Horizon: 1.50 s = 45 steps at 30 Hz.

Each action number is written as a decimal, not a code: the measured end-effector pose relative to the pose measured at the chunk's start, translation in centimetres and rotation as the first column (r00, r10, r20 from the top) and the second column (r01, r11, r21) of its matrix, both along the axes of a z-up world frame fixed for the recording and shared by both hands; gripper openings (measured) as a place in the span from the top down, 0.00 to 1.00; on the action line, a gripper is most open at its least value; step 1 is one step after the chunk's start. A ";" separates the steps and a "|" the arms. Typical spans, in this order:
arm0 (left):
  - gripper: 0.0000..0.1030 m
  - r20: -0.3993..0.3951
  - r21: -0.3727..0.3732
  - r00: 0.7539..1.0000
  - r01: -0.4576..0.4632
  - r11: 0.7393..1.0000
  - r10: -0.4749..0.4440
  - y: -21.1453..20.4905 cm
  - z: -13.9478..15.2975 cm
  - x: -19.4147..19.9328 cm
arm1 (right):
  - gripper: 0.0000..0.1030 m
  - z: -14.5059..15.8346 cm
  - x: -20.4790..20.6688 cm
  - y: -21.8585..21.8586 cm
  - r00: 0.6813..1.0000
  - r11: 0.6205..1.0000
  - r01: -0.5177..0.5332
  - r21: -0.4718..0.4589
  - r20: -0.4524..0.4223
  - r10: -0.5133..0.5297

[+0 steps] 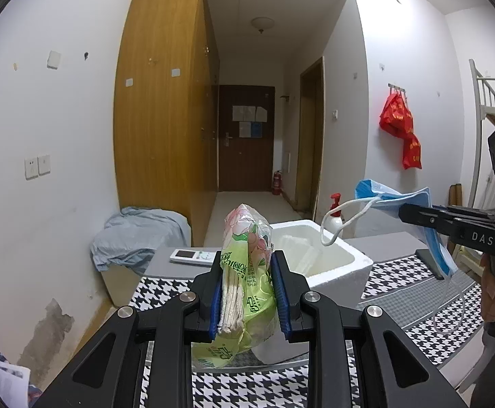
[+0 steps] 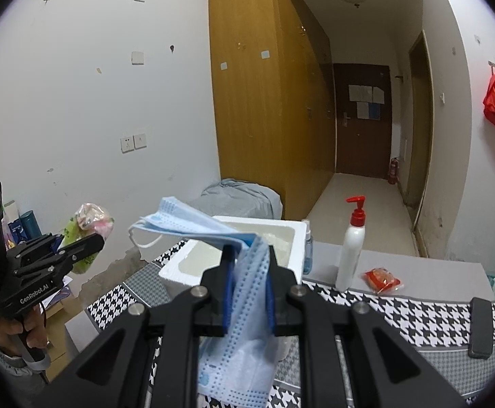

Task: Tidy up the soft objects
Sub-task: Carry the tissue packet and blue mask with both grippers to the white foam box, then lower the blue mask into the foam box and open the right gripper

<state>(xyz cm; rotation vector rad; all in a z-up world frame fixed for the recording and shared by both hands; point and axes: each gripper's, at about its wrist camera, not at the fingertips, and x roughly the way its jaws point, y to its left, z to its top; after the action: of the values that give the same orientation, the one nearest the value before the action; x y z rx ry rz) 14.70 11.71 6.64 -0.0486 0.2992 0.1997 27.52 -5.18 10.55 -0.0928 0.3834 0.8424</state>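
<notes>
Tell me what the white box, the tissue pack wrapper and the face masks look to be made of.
Box: likely foam, matte white with thick walls.
Tissue pack: thin glossy plastic film, crinkled and shiny, printed green.
Masks: probably nonwoven fabric, matte blue, dotted embossing, limp drape.

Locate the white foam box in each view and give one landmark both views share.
Left wrist view: the white foam box sits right of centre, just behind the gripped tissue pack.
Right wrist view: it sits at centre, behind the blue face masks.
Shared landmark: the red-pump bottle.
</notes>
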 end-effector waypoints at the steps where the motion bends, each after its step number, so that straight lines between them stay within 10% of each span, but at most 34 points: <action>1: 0.73 -0.003 0.003 1.000 -0.001 1.000 0.001 0.0 0.0 0.1 | 0.81 0.1 0.1 0.1 1.000 1.000 -0.002 -0.002 0.002 0.002; 45: 0.73 -0.023 -0.045 0.997 -0.073 0.996 0.072 3.1 -1.7 1.2 | 0.71 -2.4 8.9 9.8 0.993 0.987 -0.017 -0.159 -0.115 -0.001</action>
<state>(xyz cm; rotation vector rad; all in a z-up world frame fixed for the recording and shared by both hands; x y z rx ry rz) 15.88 14.80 4.92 -0.1031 0.3238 0.2659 36.45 4.62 8.14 -0.1949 0.5591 0.8264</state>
